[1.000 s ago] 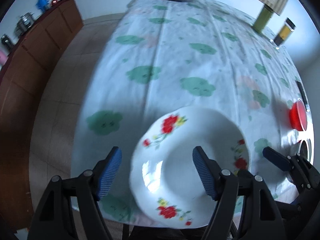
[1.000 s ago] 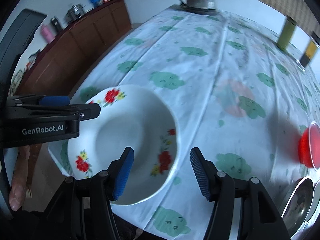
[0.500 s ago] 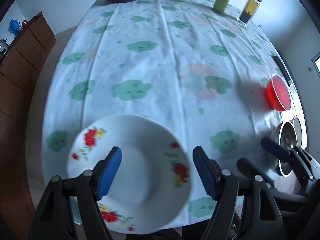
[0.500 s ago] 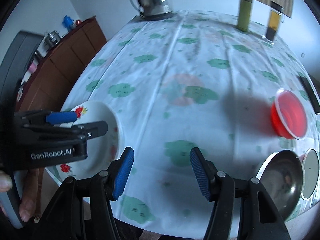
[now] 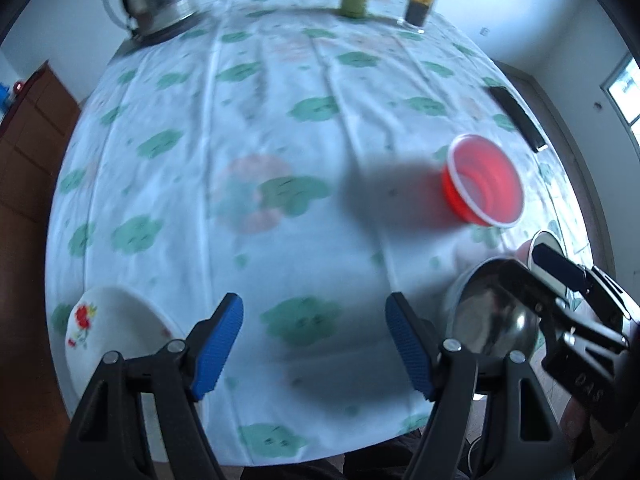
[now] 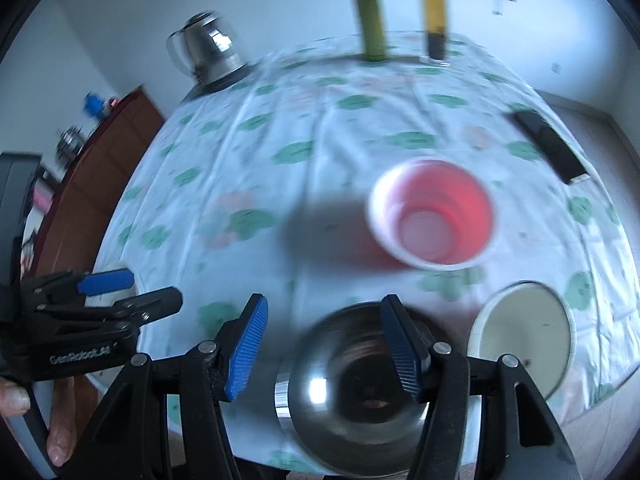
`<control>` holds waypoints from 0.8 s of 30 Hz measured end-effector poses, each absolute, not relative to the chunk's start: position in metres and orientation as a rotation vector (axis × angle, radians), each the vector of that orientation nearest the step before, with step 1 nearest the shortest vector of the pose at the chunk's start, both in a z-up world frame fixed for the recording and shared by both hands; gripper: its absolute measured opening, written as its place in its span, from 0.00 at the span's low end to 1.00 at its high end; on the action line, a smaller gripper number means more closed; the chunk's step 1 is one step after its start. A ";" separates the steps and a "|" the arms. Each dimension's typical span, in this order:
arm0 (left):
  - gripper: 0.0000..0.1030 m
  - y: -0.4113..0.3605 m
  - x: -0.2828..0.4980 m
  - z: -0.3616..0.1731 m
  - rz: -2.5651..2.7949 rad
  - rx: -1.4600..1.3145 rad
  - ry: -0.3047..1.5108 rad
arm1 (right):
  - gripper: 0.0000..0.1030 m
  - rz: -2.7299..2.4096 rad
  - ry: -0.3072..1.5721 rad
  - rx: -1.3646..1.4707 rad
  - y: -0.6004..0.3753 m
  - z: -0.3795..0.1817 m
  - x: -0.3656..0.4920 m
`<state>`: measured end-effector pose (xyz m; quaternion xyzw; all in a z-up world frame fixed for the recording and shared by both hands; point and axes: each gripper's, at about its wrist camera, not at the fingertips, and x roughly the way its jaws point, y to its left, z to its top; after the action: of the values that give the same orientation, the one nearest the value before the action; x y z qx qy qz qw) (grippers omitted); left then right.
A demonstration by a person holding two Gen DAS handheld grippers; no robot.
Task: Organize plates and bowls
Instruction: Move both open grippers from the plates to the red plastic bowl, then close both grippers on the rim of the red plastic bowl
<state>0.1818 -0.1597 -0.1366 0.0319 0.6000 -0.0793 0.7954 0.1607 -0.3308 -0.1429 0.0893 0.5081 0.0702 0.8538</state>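
Red cup (image 6: 434, 216); green-blotched white tablecloth (image 5: 280, 128); red-flowered white plate (image 5: 112, 332).

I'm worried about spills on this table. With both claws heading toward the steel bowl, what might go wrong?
1. The red cup stands just beyond the steel bowl; a reach past the bowl might tip it.
2. The bowl sits near the table's front edge, so a nudge from the right claw might push it off.
3. The left claw is close to the right one; they may collide.

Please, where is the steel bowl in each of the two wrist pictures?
Left wrist view: the steel bowl sits low right, partly behind the right gripper.
Right wrist view: steel bowl at bottom centre, below the right gripper's open jaws.
Shared landmark: the red cup.
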 end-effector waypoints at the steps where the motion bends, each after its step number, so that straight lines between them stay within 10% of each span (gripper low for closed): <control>1: 0.73 -0.169 0.186 -0.136 -0.183 0.069 1.290 | 0.59 0.135 1.066 0.198 -0.340 -0.143 0.162; 12: 0.72 -0.241 0.231 -0.136 -0.242 0.105 1.268 | 0.49 0.050 1.117 0.308 -0.416 -0.163 0.202; 24: 0.36 -0.274 0.258 -0.178 -0.244 0.126 1.359 | 0.36 0.106 1.204 0.360 -0.429 -0.193 0.225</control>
<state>0.2579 -0.2737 -0.1775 0.0583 0.6265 -0.1124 0.7691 0.2254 -0.4289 -0.1934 0.1684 0.5629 0.0494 0.8077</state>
